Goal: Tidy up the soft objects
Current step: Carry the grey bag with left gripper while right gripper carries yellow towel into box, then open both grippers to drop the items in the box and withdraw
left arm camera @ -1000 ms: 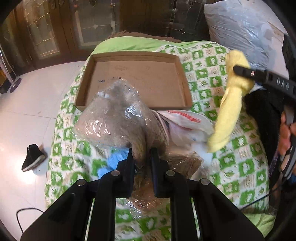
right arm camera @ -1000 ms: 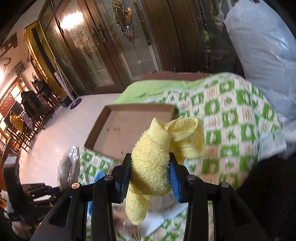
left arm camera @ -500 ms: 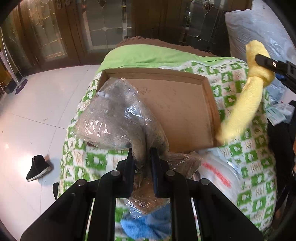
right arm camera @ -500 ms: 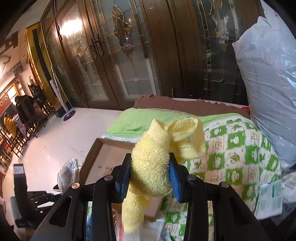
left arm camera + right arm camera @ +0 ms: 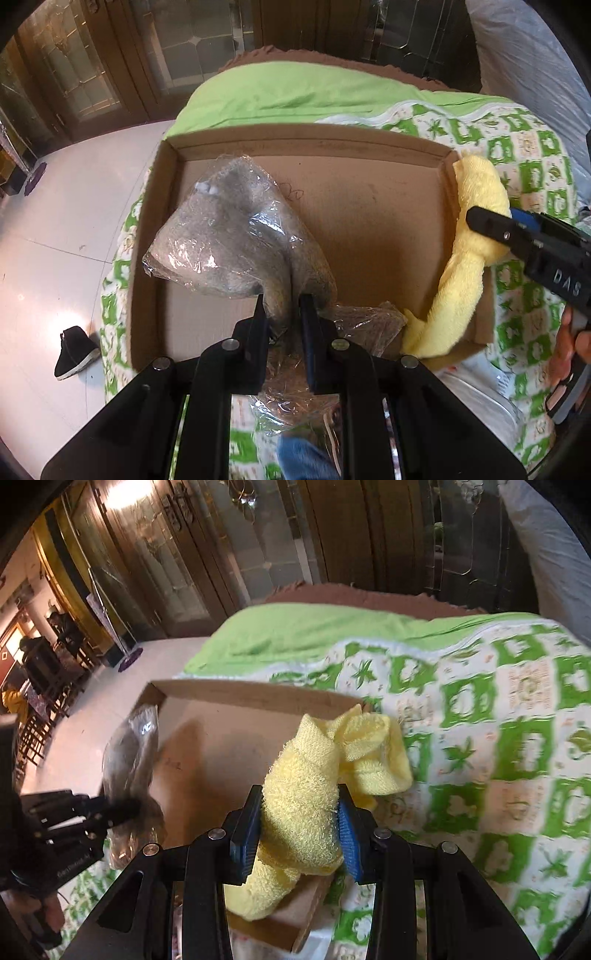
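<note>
A shallow cardboard box (image 5: 369,206) lies open on the green-and-white quilt (image 5: 532,177); it also shows in the right wrist view (image 5: 229,738). My left gripper (image 5: 282,306) is shut on a grey soft item in a clear plastic bag (image 5: 236,240), held over the box's left half. My right gripper (image 5: 301,812) is shut on a yellow towel (image 5: 314,782). In the left wrist view the yellow towel (image 5: 469,254) hangs over the box's right wall, its lower end touching the box floor near the front right corner.
A blue cloth (image 5: 299,458) and a white plastic bag (image 5: 476,384) lie on the quilt in front of the box. A big grey plastic sack (image 5: 524,55) stands at the back right. A black shoe (image 5: 74,350) sits on the white floor at left.
Both grippers moved forward over the box. The bagged grey item now hangs above the box's left half, and the yellow towel came down so its end rests inside the box's right side.
</note>
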